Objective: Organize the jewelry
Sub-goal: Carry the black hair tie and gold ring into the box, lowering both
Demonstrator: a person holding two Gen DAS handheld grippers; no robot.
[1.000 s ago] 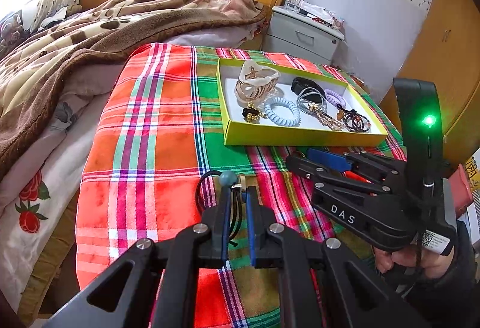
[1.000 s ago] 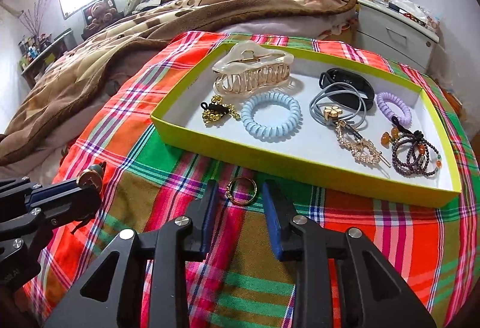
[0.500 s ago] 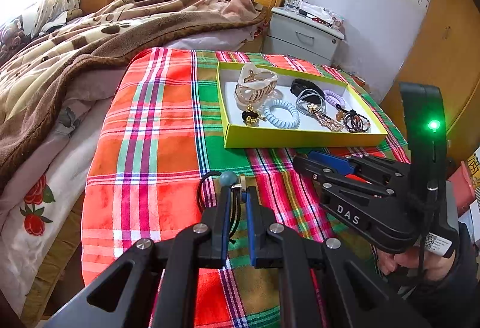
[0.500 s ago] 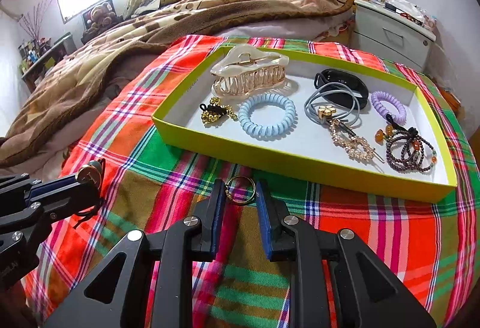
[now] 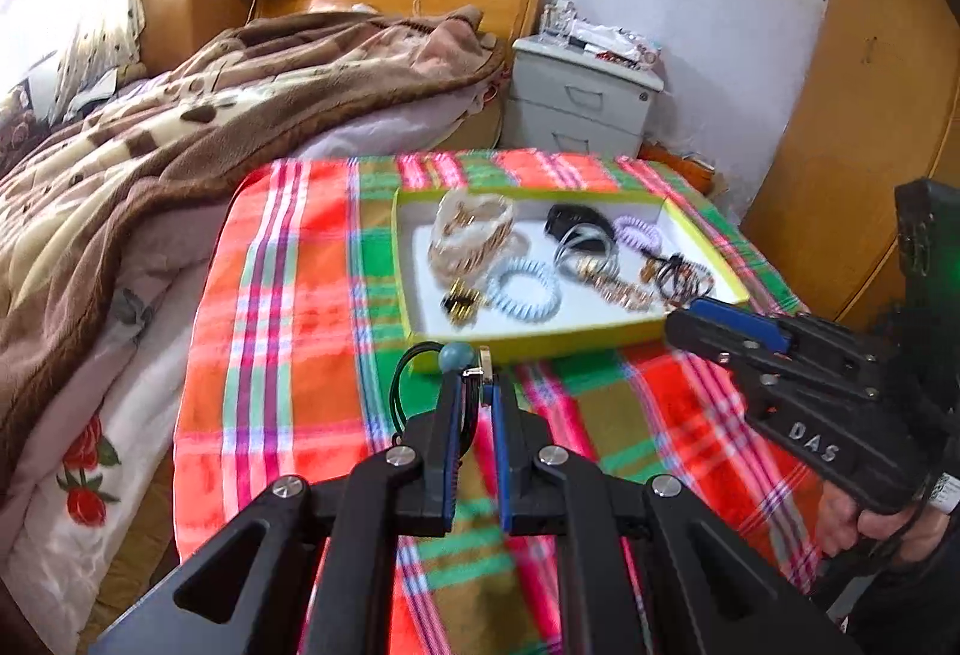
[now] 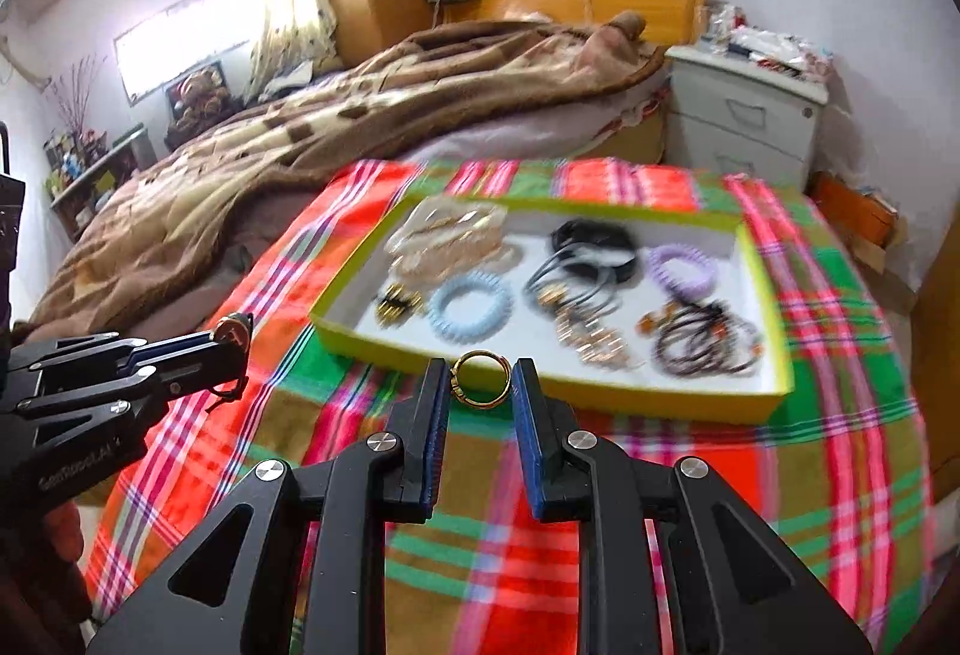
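Observation:
A yellow-green tray (image 5: 540, 340) (image 6: 540, 388) on the plaid cloth holds a beige hair claw (image 6: 447, 235), a blue coil tie (image 6: 471, 306), a purple coil tie (image 6: 681, 262), black bands and bead bracelets. My left gripper (image 5: 474, 373) is shut on a black cord hair tie with a teal bead (image 5: 454, 355), held above the cloth near the tray's front wall. My right gripper (image 6: 480, 379) is shut on a gold ring (image 6: 480, 379), raised just before the tray's front wall. The left gripper also shows in the right wrist view (image 6: 231, 337).
The plaid cloth (image 6: 810, 475) covers the table. A bed with a brown blanket (image 6: 360, 115) lies to the left and behind. A white nightstand (image 6: 744, 121) stands behind the tray. A wooden wardrobe (image 5: 870, 115) is at the right.
My right gripper closed on the gold ring and lifted it off the cloth. Both grippers have risen and moved toward the tray.

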